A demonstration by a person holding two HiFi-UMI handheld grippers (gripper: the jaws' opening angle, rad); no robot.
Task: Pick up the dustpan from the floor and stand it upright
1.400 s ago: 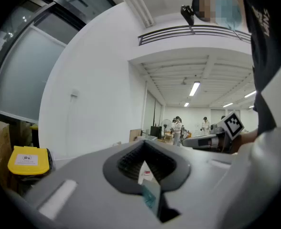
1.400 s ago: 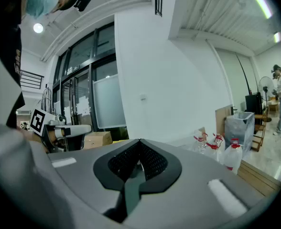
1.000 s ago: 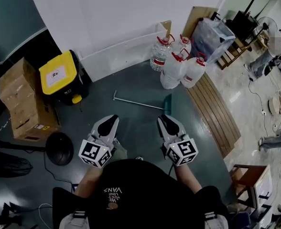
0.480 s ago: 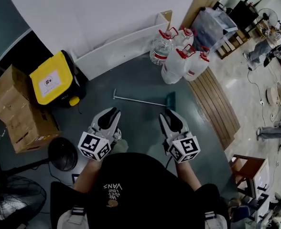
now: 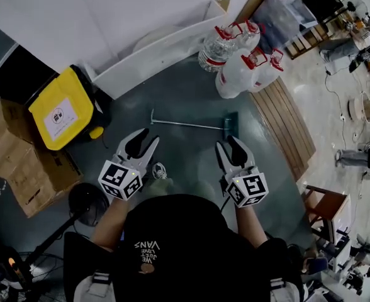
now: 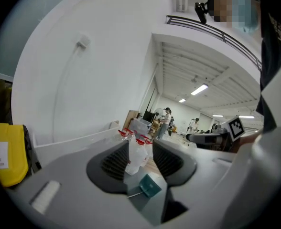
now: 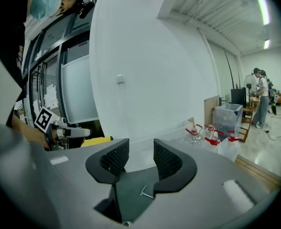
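Observation:
The dustpan lies flat on the dark floor, its thin metal handle [image 5: 188, 125] running left from the teal pan [image 5: 230, 126]. My left gripper [image 5: 141, 143] hovers just short of the handle's left part, and its jaws are opening with nothing between them. My right gripper [image 5: 233, 148] hangs near the pan end, its jaws also opening and empty. In the left gripper view the teal pan [image 6: 150, 186] shows beyond the left gripper [image 6: 140, 151]. The right gripper view shows the handle's tip [image 7: 145, 192] on the floor beyond the right gripper [image 7: 141, 154].
A yellow-lidded bin [image 5: 62, 109] and cardboard boxes [image 5: 21, 162] stand at the left. Several water jugs [image 5: 241, 61] sit beyond the pan, beside a wooden slatted board [image 5: 289, 131]. A white board [image 5: 153, 55] leans along the wall. People stand far right.
Both grippers have moved forward and lower toward the dustpan. Both pairs of jaws have spread apart from nearly closed.

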